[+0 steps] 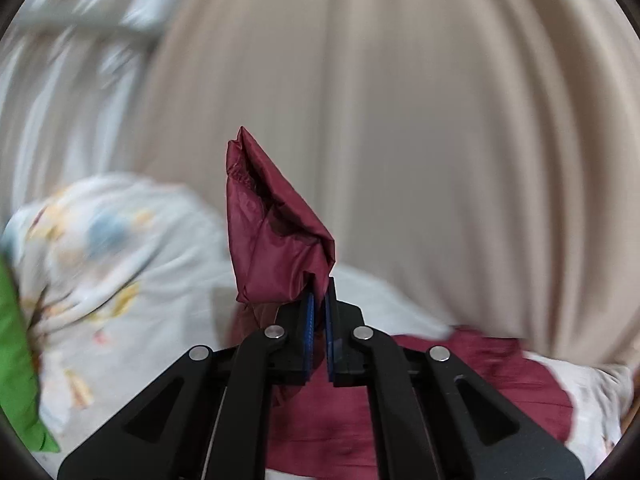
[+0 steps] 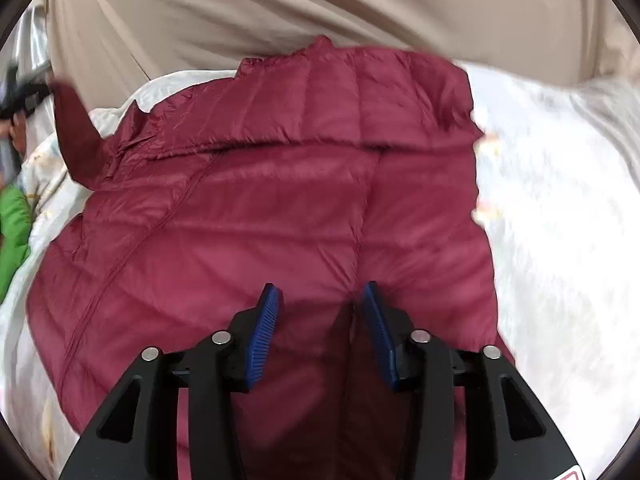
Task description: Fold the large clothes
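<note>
Green cloth [image 1: 16, 360]: at the far left edge of the bed, beside the patterned white sheet [image 1: 120, 264].
Left gripper [image 1: 319, 300]: raised, blue pads clamped tight on a cuffed end of the maroon jacket [image 1: 272, 232], which stands up above the fingers.
Jacket body: spread flat on the sheet, quilted side up, filling the middle of the right wrist view [image 2: 256, 208].
Right gripper [image 2: 320, 304]: angled down over the jacket, pads parted, nothing pinched between them.
Beige curtain [image 1: 400, 120]: hanging behind the bed.
</note>
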Demonstrator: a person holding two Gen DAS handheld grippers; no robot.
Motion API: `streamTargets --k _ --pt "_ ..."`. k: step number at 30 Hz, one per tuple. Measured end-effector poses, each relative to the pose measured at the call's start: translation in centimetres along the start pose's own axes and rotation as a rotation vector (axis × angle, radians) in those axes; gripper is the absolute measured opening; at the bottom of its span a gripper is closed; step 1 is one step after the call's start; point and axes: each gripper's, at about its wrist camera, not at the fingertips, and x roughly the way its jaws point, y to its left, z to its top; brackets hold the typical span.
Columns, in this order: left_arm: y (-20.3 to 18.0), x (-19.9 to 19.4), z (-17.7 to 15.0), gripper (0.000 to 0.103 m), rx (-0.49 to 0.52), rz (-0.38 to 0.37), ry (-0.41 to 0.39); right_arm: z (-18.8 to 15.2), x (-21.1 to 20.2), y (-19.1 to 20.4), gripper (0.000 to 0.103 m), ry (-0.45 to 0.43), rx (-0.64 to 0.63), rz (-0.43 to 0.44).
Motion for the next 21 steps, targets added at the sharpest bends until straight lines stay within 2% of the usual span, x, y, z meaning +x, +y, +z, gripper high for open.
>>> streamTargets --k 2,4,6,8,11,14,17,18,21 --pt "-2.9 -1.0 1.1 0.003 0.018 -0.056 -0.023 3.9 1.2 3.2 0.024 0.037 -0.001 0.169" --pt "-5.5 -2.6 2.1 0.003 0.031 -0.107 -0.053 7.6 3.5 7.1 0.014 0.072 -0.021 0.313" --pt "-7.3 -3.9 3.2 0.003 0.042 -0.143 -0.082 10.9 7.4 11.6 0.009 0.120 -0.035 0.436" --pt "-8.2 -5.1 3.9 0.003 0.051 -0.165 -0.093 12.7 11.7 15.3 0.006 0.175 -0.011 0.497" --pt "-8.5 -6.5 4.9 0.003 0.065 -0.178 -0.109 13.8 18.0 20.4 0.003 0.247 0.044 0.522" --pt "-8.0 -7.1 5.3 0.003 0.051 -0.198 -0.116 14.2 21.7 24.5 0.003 0.277 0.052 0.528" --pt "-8.3 -7.5 5.5 0.003 0.052 -0.225 -0.116 13.1 25.0 27.2 0.001 0.378 0.063 0.528" --pt "-8.9 -7.7 5.4 0.003 0.057 -0.239 -0.112 12.3 25.9 27.7 0.000 0.397 0.062 0.529" --pt "-10.9 -7.5 5.0 0.003 0.062 -0.286 -0.090 11.8 25.3 27.5 0.000 0.359 0.067 0.541"
